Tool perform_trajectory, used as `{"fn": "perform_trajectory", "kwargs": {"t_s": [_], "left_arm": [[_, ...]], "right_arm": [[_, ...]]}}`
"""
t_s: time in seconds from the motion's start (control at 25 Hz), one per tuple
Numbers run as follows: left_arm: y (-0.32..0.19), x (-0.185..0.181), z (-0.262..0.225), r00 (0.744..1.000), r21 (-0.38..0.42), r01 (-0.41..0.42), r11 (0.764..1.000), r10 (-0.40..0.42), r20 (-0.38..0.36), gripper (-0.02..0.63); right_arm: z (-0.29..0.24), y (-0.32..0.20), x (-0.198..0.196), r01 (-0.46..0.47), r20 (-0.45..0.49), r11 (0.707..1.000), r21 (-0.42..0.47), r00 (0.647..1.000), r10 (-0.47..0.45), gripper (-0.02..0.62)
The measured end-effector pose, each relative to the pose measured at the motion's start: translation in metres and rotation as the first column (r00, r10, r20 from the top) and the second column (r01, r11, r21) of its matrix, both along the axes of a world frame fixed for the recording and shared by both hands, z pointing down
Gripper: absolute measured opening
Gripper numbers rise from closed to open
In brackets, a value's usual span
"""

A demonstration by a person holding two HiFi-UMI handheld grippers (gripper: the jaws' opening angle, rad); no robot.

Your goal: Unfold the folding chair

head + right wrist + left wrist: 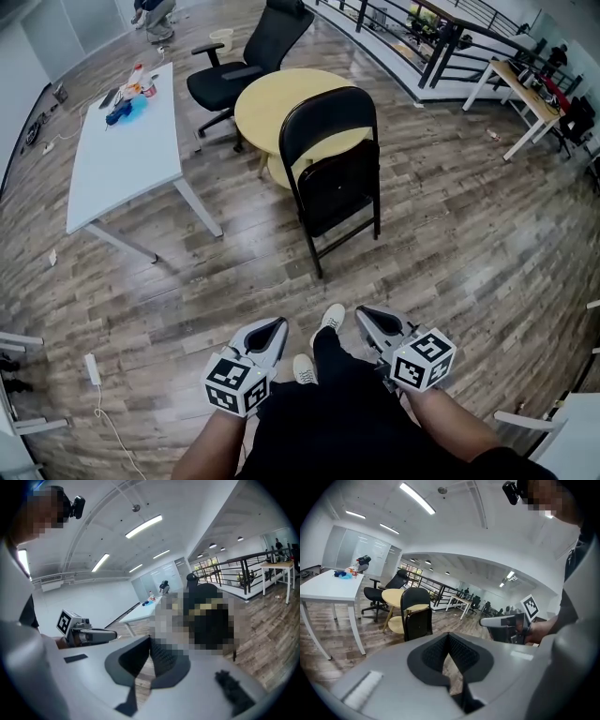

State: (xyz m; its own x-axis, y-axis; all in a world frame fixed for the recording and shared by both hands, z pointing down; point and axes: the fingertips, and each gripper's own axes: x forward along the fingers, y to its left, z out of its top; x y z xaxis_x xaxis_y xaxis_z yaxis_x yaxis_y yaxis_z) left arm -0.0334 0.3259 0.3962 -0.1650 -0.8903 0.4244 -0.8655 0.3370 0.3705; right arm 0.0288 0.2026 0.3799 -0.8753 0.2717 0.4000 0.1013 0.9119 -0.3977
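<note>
The black metal folding chair [330,169], pale yellow round table [267,112], white rectangular table [122,155] and streaked grey-brown plank floor [459,234] surround the light grey left gripper [277,324] and right gripper [362,312], both with black-and-white square markers.

A white table [122,159] stands near a round table [262,112] and office chair [272,37].

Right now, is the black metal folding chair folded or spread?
Folded: the black folding chair stands upright, its seat flat against the frame.

Open office — white desk [122,155], swivel chair [246,66], strip lights [417,498]
</note>
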Motion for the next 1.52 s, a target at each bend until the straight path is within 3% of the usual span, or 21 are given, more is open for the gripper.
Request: {"fn": "perform_trajectory", "kwargs": {"t_s": [0.68, 1.12, 1.52], "left_arm": [[-0.089, -0.071, 0.007, 0.999, -0.019, -0.053, 0.998, 0.053, -0.008, 0.008], [-0.164, -0.121, -0.005, 0.997, -0.048, -0.076, 0.996, 0.077, 0.024, 0.008], [-0.246, -0.152, -0.02, 0.984, -0.119, -0.079, 0.99, 0.097, 0.15, 0.008]], "right_arm": [[0.038, -0.096, -0.059, -0.116, -0.05, 0.989, -0.089, 0.992, 0.112, 0.005], [0.044, -0.177, -0.101, -0.165, -0.036, 0.978, -0.13, 0.986, 0.162, 0.005], [0.043, -0.244, -0.128, -0.186, 0.026, 0.962, -0.202, 0.98, 0.195, 0.005]]}}
